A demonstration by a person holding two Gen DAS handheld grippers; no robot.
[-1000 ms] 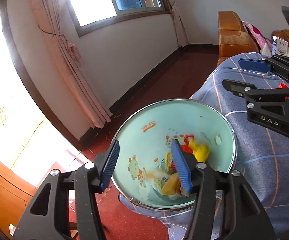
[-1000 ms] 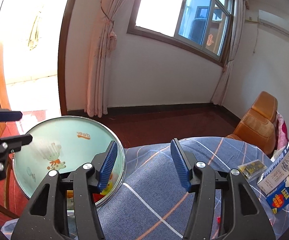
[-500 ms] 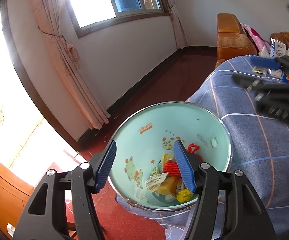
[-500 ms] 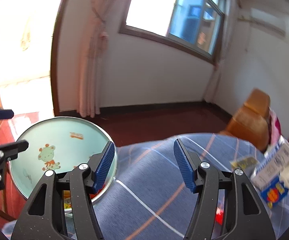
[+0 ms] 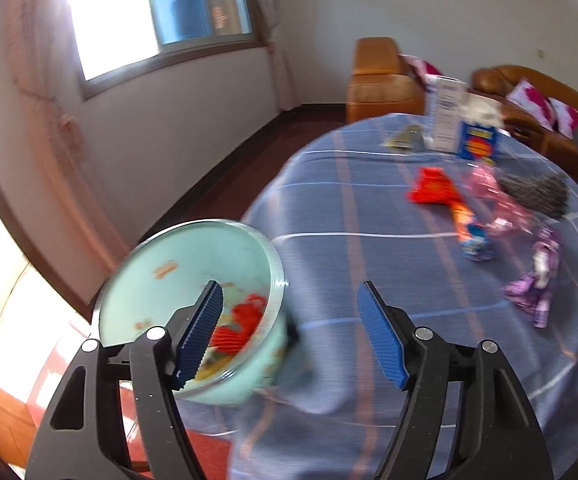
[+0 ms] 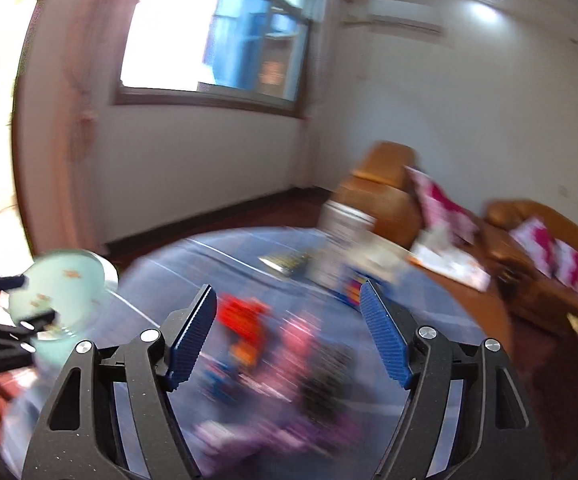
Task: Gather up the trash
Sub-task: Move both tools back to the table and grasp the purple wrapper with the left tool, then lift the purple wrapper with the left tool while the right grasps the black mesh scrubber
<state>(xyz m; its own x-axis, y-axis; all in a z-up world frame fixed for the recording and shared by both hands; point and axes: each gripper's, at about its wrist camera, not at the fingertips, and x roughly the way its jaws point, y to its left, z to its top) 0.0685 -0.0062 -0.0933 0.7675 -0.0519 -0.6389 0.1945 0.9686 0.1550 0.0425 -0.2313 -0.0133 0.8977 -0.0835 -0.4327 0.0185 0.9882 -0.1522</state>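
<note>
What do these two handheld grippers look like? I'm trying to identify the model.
Both match. The left gripper and right gripper have matte black, faintly speckled plastic frames with triangular cut-outs, round silver screw heads at the joints, and two fingers tipped with blue ribbed pads. No cables, sleeves or markings show in these frames.

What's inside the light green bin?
Inside the light green bin lies red crumpled trash with some yellowish bits. The left hand-held gripper's finger covers part of it, and blur hides detail.
</note>
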